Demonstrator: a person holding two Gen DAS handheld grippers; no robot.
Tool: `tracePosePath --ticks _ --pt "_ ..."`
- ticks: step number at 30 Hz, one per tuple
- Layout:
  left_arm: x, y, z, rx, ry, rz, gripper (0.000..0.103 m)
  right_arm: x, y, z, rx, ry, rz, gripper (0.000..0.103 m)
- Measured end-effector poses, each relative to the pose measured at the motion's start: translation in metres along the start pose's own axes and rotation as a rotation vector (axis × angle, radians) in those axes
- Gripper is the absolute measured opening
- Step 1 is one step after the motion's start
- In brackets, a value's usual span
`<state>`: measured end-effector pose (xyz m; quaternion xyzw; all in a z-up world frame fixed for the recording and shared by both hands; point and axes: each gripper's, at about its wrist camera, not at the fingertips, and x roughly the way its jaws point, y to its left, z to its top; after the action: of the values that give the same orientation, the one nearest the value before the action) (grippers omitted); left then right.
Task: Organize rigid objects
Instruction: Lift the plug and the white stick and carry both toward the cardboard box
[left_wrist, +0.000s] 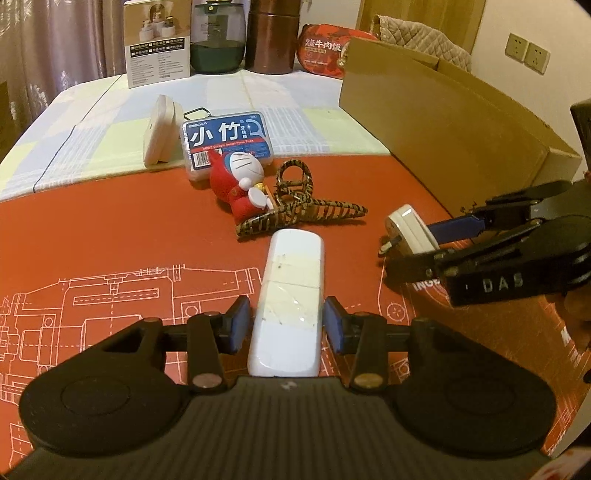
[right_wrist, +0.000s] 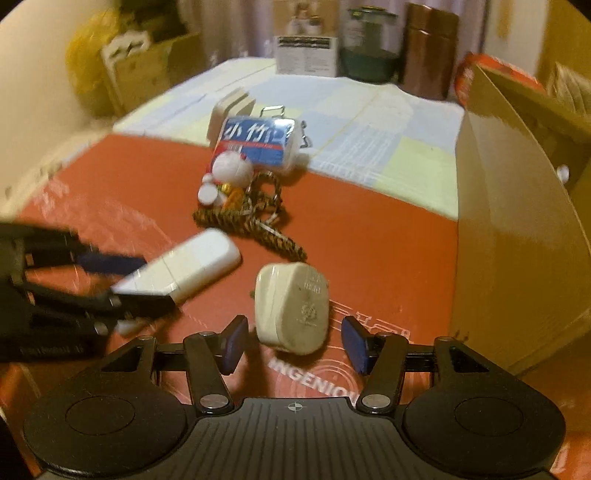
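While the left gripper (left_wrist: 287, 325) sits at the lower centre of the left wrist view, its blue pads flank a white oblong case (left_wrist: 290, 295) with a sliver of gap on each side, so the grip looks loose. At right, the right gripper (left_wrist: 424, 240) brackets a white plug adapter (left_wrist: 410, 230). A dental floss box (left_wrist: 229, 142), a red figurine (left_wrist: 240, 181) and a striped hair claw (left_wrist: 295, 206) lie mid-frame (cardboard box (left_wrist: 443, 122) upper right).

From the right wrist view, the adapter (right_wrist: 293, 306) lies on the red mat (right_wrist: 388, 240) between spread pads, neither touching it.
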<state>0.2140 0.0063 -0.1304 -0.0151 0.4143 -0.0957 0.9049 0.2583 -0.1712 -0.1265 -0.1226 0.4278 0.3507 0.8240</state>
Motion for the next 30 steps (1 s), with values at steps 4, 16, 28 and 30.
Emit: tracePosePath --ticks 4,16,28,30 --pt "0.001 -0.001 0.001 0.006 -0.002 0.002 0.038 -0.001 -0.007 0.006 0.061 -0.018 0.019 0.053" --pt "0.003 -0.003 0.001 0.038 -0.005 0.007 0.038 0.006 -0.016 0.009 0.125 -0.009 0.089 0.052" --pt "0.007 -0.006 0.004 0.08 -0.004 0.01 0.038 -0.005 -0.003 0.017 0.083 -0.031 0.014 0.042" --pt "0.008 -0.009 0.003 0.109 0.001 0.02 0.038 -0.005 0.0 0.018 0.071 -0.03 -0.004 0.042"
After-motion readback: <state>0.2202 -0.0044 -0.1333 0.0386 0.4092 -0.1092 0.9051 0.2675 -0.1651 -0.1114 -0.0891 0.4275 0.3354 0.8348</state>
